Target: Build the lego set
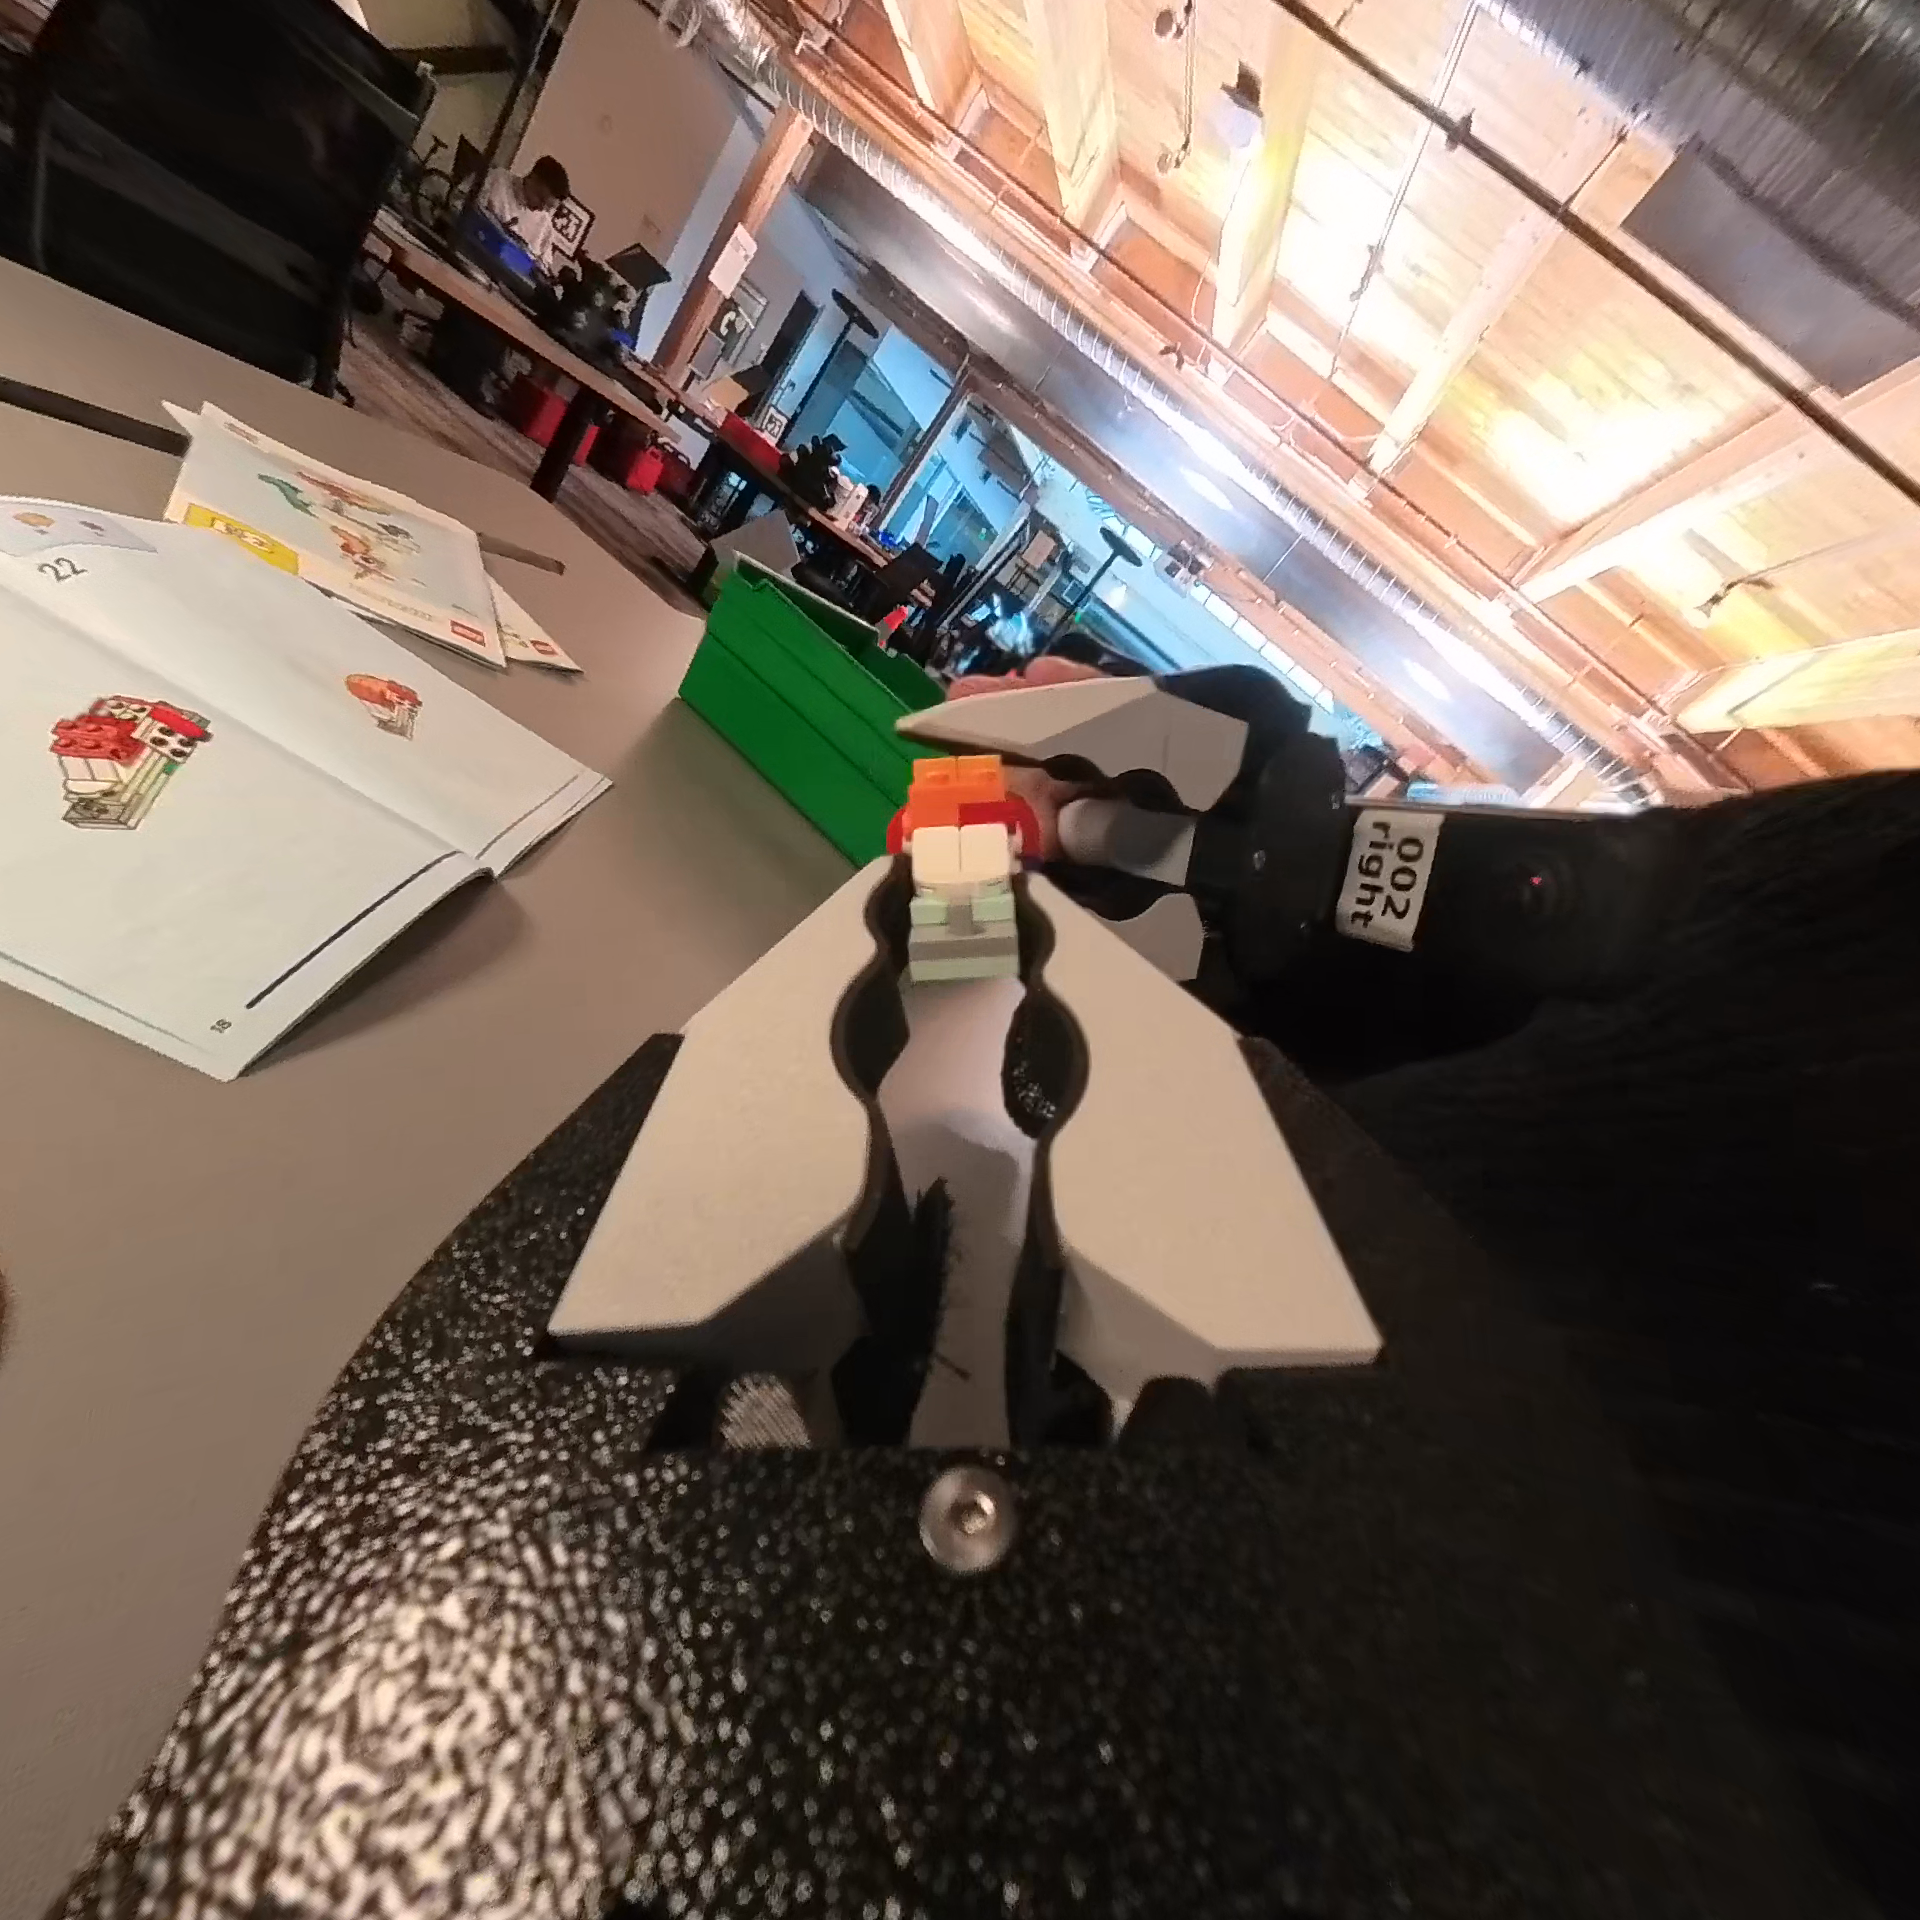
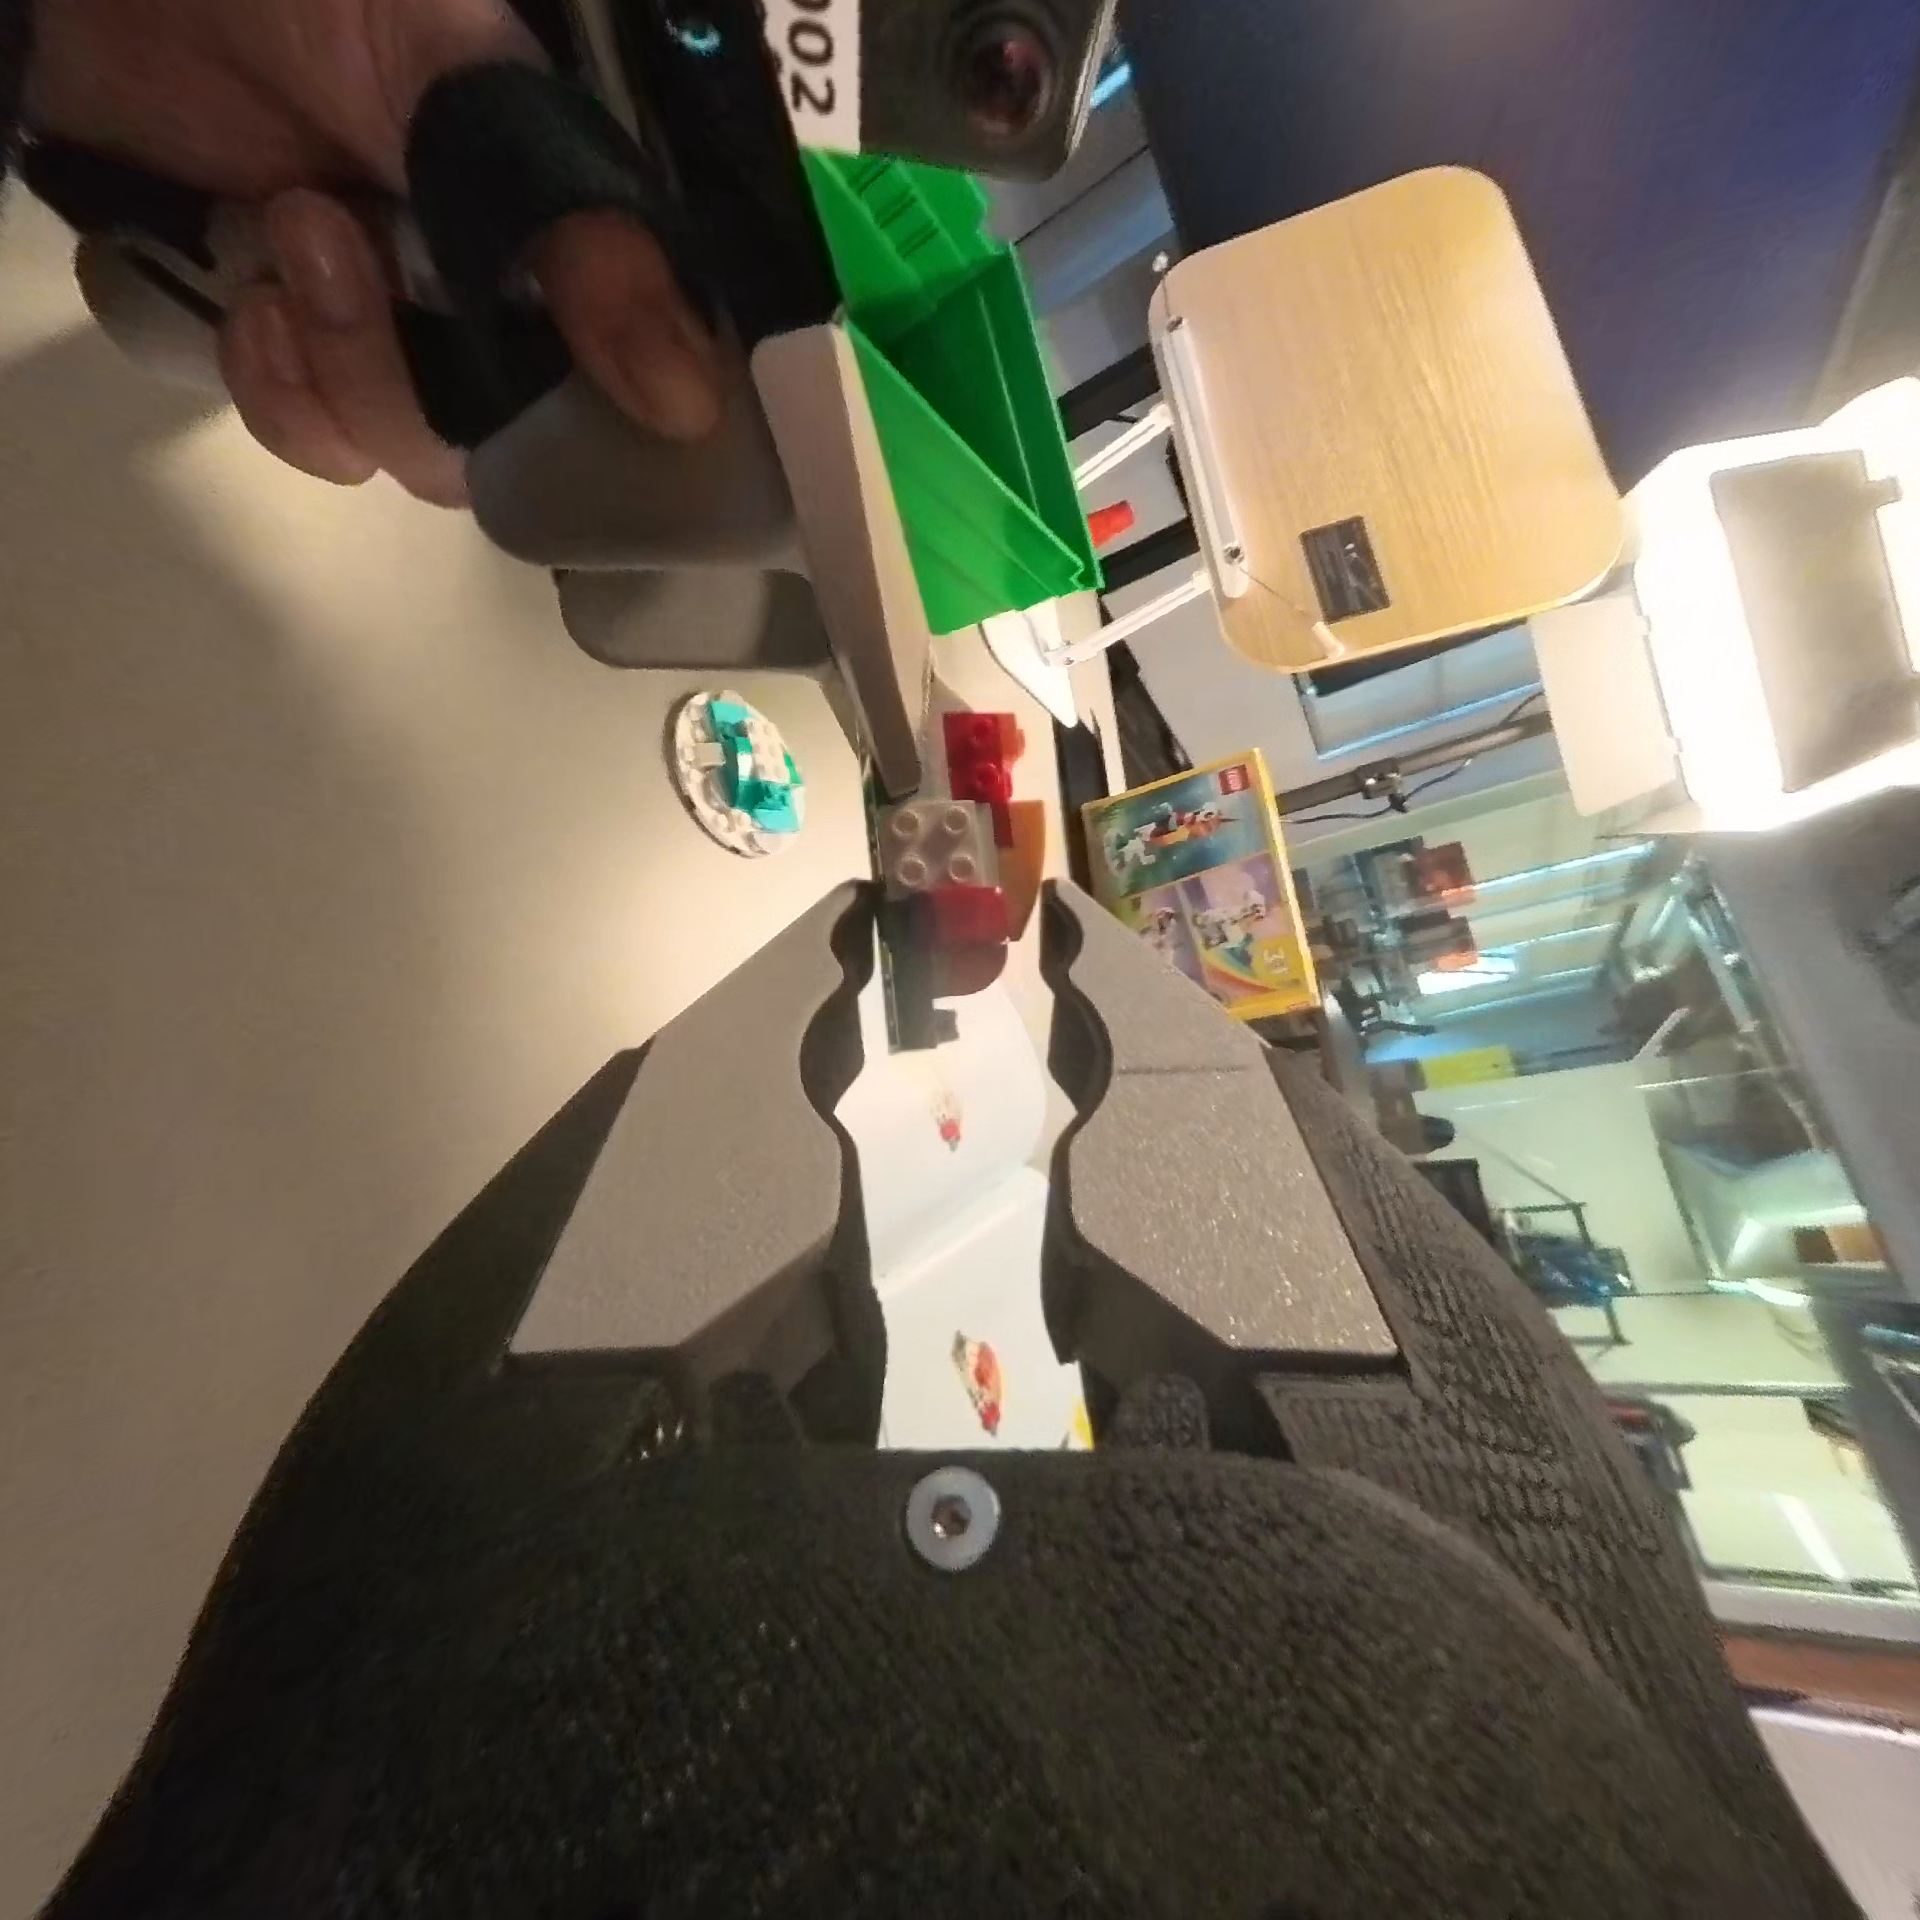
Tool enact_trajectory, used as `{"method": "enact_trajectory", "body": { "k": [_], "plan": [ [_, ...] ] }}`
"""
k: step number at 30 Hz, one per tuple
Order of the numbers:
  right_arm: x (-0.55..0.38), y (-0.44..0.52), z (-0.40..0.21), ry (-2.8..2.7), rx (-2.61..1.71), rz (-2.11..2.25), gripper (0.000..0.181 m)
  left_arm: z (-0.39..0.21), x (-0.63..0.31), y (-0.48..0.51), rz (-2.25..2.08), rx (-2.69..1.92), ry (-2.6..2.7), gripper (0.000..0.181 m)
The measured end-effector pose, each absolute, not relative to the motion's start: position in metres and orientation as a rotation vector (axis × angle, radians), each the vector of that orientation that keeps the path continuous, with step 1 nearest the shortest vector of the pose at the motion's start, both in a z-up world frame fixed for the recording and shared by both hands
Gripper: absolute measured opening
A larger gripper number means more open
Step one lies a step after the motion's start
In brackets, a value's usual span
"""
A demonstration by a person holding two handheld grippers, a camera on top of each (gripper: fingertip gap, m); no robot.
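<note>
Your small lego model (image 1: 961, 883) is up off the table, pinched by its pale green base at the tips of your left gripper (image 1: 961, 935), whose fingers are closed tight on it. Above the base sit white bricks, then red and orange ones. Your right gripper (image 2: 951, 899) comes in from the side with its fingers partly open around the red and grey top of the model; whether they press on it, you cannot tell from either view. Judging by the open instruction booklet (image 1: 260, 790) near the table's left edge, the build looks well along but not finished. A round white plate with teal bricks (image 2: 740, 774) lies on the table (image 2: 312, 935) well apart, seemingly a separate section waiting to be joined or set aside. The green bin (image 1: 790, 707) stands farther back, with a second booklet (image 1: 343, 530) and the set's box (image 2: 1195, 883) beyond.
</note>
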State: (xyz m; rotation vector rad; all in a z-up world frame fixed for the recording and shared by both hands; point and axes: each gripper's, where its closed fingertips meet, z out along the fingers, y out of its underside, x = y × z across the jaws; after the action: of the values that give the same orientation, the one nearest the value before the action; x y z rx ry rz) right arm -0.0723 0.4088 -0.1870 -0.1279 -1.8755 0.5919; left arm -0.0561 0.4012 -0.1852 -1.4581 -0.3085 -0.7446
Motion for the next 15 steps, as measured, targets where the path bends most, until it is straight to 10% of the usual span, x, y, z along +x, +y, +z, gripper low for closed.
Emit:
{"method": "enact_trajectory", "body": {
  "k": [15],
  "plan": [
    [-0.063,0.415,-0.198,-1.925,-0.155,0.675,0.032,-0.199,-0.059,0.405,-0.741,-1.505,-0.311,0.015]
  ]
}}
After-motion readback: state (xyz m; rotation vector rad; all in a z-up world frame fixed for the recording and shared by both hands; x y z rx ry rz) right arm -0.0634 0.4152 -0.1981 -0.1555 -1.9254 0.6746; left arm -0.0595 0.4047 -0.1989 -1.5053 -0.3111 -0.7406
